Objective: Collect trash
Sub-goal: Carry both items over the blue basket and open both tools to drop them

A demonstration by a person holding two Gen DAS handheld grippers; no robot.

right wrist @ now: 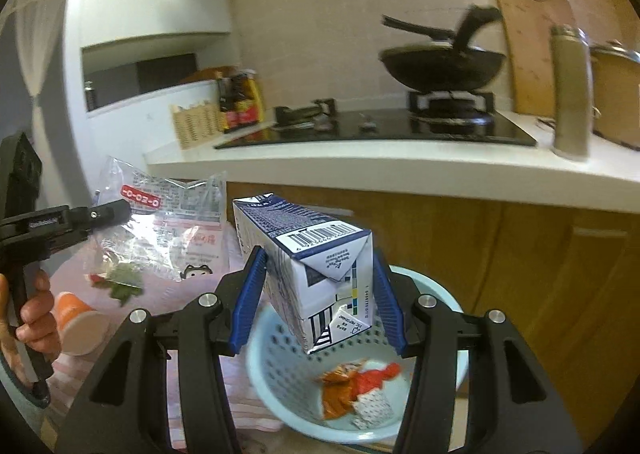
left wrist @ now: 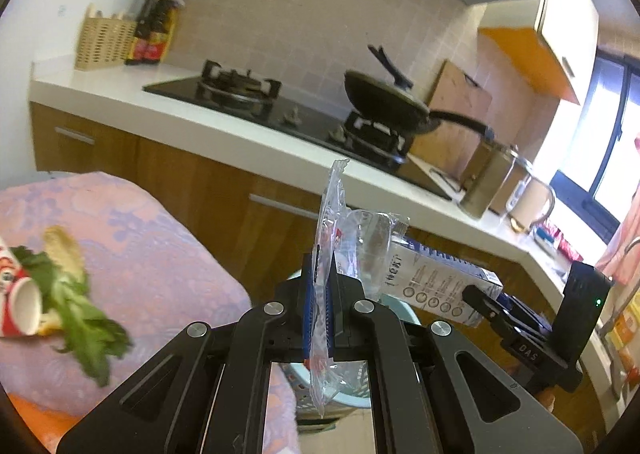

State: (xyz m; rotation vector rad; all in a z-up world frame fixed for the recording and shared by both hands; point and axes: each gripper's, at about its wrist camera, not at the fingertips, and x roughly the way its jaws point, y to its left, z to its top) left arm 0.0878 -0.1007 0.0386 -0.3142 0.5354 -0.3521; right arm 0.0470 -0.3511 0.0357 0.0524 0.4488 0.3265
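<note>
My left gripper is shut on a clear plastic wrapper, held upright; the wrapper also shows in the right wrist view. My right gripper is shut on a white and blue milk carton, held tilted above a light blue perforated basket that holds orange and red wrappers. The carton also shows in the left wrist view. On the pink-clothed table lie a red paper cup, green leaves and an orange cup.
A white kitchen counter with wooden cabinets below runs behind. On it stand a gas stove, a black wok, a metal flask, a cutting board, bottles and a wicker basket.
</note>
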